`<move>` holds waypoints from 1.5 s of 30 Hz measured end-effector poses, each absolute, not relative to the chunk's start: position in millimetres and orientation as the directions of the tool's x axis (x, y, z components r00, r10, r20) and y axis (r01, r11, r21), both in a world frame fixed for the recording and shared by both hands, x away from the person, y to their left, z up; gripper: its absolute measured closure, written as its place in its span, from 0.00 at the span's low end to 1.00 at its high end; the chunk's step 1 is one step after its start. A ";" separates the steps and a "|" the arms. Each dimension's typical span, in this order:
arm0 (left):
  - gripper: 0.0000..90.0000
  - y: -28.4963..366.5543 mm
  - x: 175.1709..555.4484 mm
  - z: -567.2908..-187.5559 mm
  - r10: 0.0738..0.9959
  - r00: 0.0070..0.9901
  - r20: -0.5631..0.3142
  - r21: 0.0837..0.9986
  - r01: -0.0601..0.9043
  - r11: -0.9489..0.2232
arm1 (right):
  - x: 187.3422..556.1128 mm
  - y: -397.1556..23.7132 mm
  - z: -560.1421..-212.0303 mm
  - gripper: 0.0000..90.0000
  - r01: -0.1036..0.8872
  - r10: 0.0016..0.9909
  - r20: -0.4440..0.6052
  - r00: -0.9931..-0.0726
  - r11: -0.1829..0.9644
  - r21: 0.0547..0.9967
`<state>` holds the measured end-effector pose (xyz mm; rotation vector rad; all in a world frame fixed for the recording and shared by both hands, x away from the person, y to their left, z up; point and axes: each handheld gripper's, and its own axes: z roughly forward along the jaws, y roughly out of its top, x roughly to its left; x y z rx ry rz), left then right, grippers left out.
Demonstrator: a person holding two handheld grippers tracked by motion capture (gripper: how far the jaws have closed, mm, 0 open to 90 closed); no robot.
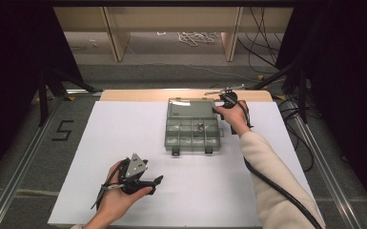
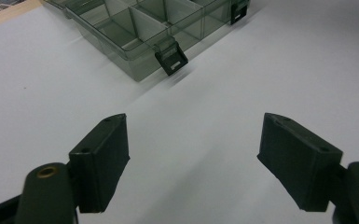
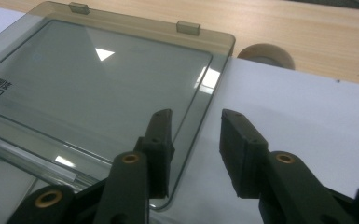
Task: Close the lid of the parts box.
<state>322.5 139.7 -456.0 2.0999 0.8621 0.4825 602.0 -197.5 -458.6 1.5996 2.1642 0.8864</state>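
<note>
A smoky clear compartment box (image 1: 192, 131) lies on the white sheet, its lid (image 1: 187, 106) swung back toward the far edge. In the right gripper view the lid (image 3: 98, 79) is a flat tinted pane with two small catches on its far rim. My right gripper (image 3: 196, 140) stands open at the lid's right corner: one jaw over the pane, the other over the paper, the lid's edge in the gap, no pad pressing. In the high view, this gripper (image 1: 221, 106) is at the box's far right corner. My left gripper (image 2: 193, 158) is open and empty, low over the sheet short of the box's latch (image 2: 171, 58).
The white sheet (image 1: 124, 138) covers most of the table; a strip of bare wood (image 3: 284, 28) runs along the far side with a round wooden piece (image 3: 265, 53) by the lid. A small item (image 1: 199, 127) sits in one middle compartment. Cables trail on the floor beyond.
</note>
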 end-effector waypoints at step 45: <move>0.31 148.1 366.4 -451.5 0.769 0.639 0.006 0.799 0.460 -0.388 | 587.8 -184.7 -460.5 0.99 0.743 0.971 0.159 -0.179 0.028 0.669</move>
